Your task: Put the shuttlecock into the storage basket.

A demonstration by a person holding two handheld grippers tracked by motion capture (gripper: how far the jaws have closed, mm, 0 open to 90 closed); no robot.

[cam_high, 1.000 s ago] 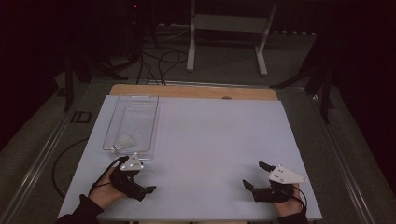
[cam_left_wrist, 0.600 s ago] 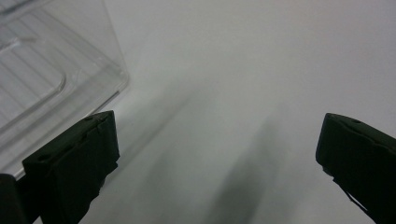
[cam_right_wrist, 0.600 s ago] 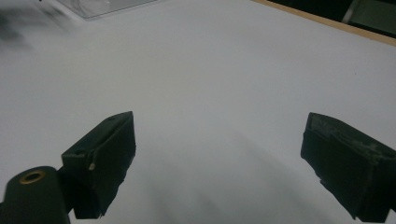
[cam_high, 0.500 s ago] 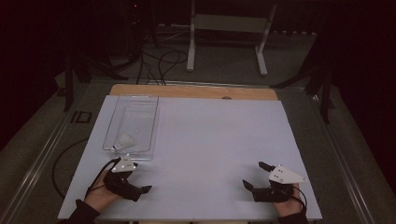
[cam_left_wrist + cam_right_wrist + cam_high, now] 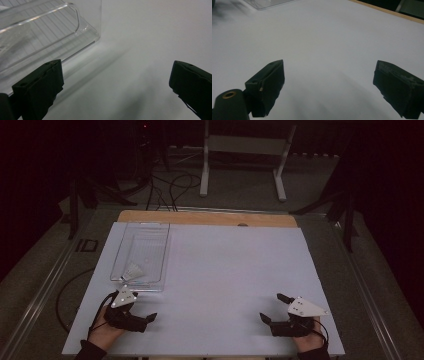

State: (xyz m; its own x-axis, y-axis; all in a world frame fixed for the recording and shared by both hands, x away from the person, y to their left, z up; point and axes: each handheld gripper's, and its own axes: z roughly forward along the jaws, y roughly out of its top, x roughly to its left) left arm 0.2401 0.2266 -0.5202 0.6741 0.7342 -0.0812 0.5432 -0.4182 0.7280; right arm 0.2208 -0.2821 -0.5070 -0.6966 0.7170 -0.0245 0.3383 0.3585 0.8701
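My left hand-held gripper [image 5: 142,318], jaws spread and empty, sits at the table's near-left. The clear bin [image 5: 159,254] lies just beyond it, long axis running near to far, a small white object [image 5: 132,270] at its near end. My right hand-held gripper [image 5: 272,316], also spread, is well apart.

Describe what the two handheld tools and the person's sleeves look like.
Each tool, left tool and right tool, is black with two blocky black jaws, topped by a grey three-cornered plate with small dots. A thin black cable trails from each. The person wears dark sleeves.

High cam overhead; gripper cams low, table-level [image 5: 225,270].
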